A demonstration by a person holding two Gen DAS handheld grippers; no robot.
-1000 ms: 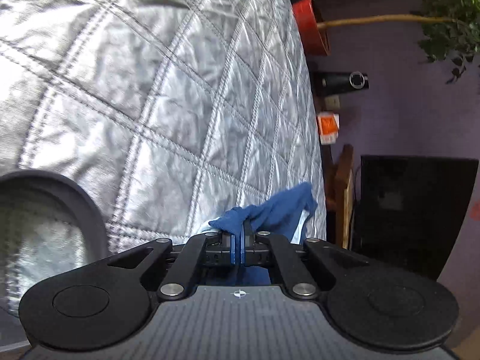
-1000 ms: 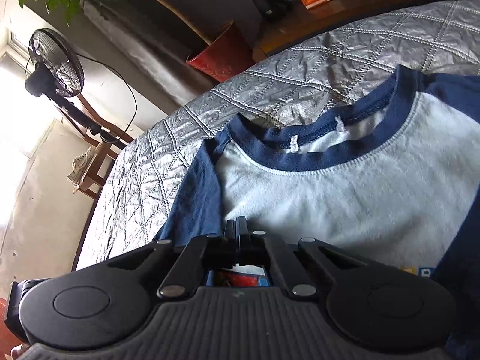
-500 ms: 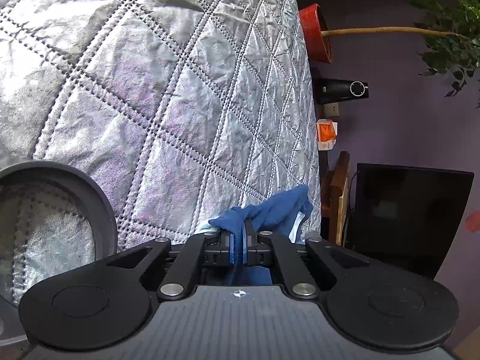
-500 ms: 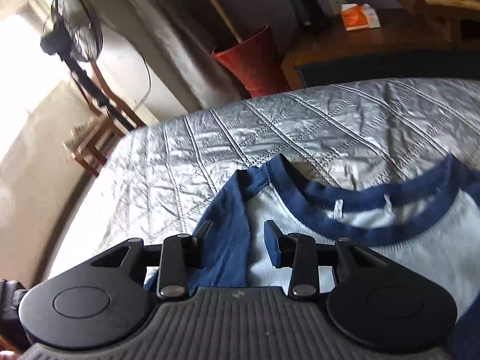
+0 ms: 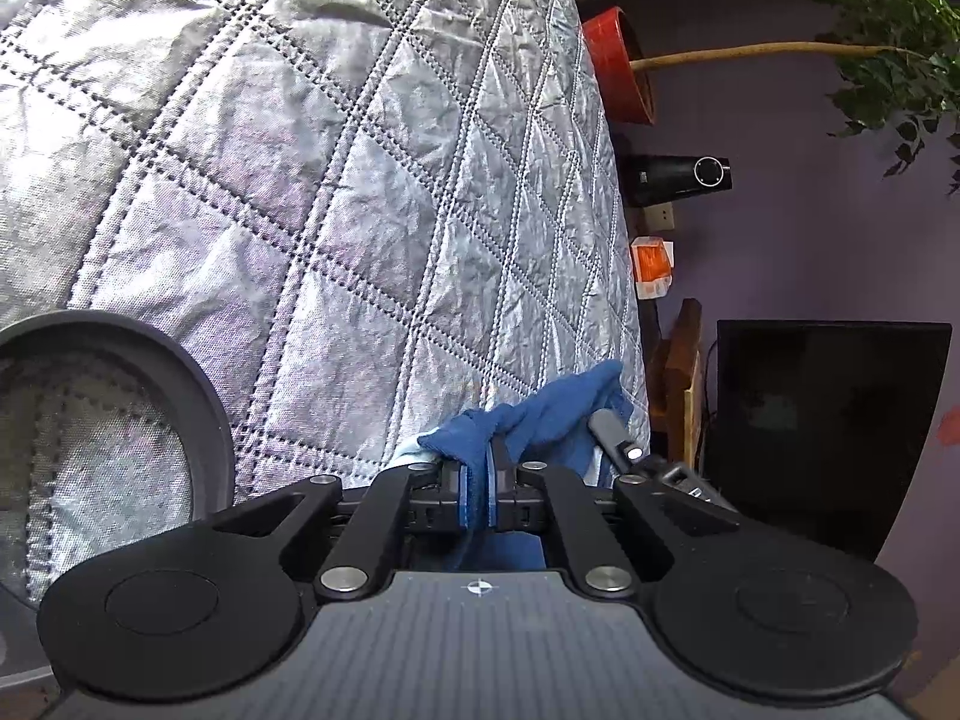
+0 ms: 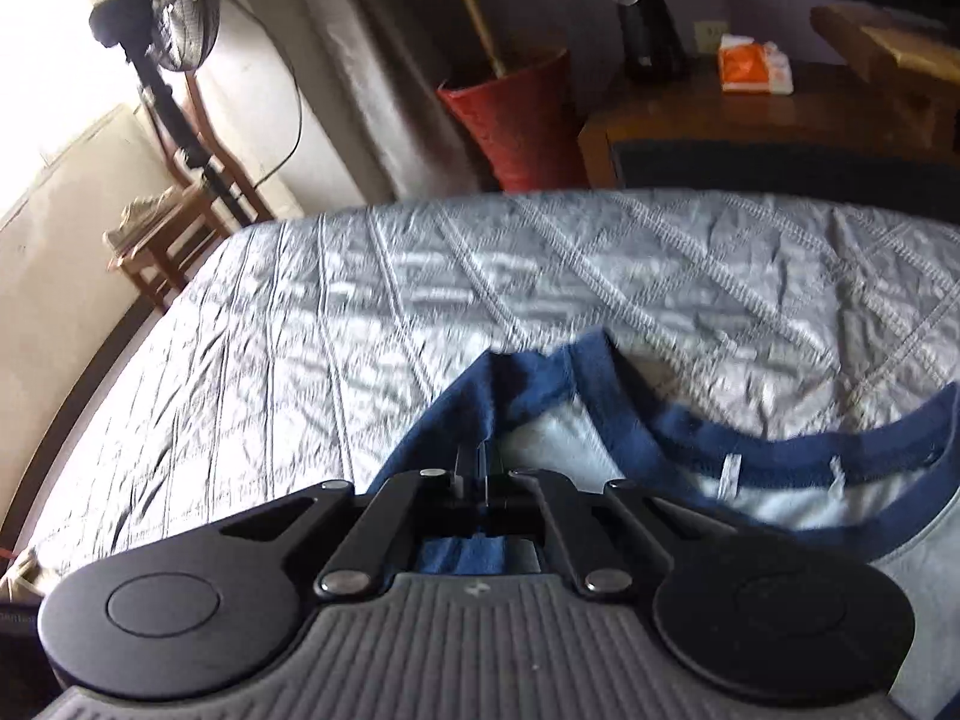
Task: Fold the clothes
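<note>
A T-shirt with a pale grey body [image 6: 780,504], navy collar and navy sleeves lies on the silver quilted bedspread [image 6: 420,300]. My right gripper [image 6: 478,468] is shut on the navy shoulder fabric [image 6: 480,384] beside the collar, lifting a ridge of cloth. In the left wrist view my left gripper [image 5: 478,468] is shut on a bunched navy part of the shirt [image 5: 540,420], held over the bedspread [image 5: 300,180]. The right gripper's finger [image 5: 612,432] shows just right of that bunch.
A red plant pot [image 6: 516,120], a dark speaker [image 6: 642,18] and an orange packet [image 6: 756,66] on a wooden side table [image 6: 780,114] stand beyond the bed. A standing fan [image 6: 162,6] and wooden chair [image 6: 174,222] are at the far left. A dark screen [image 5: 828,420] stands right.
The right gripper let go, opened half a second ago, moved up toward the shoulder and shut again on the navy fabric beside the collar. The left gripper kept its hold with little movement.
</note>
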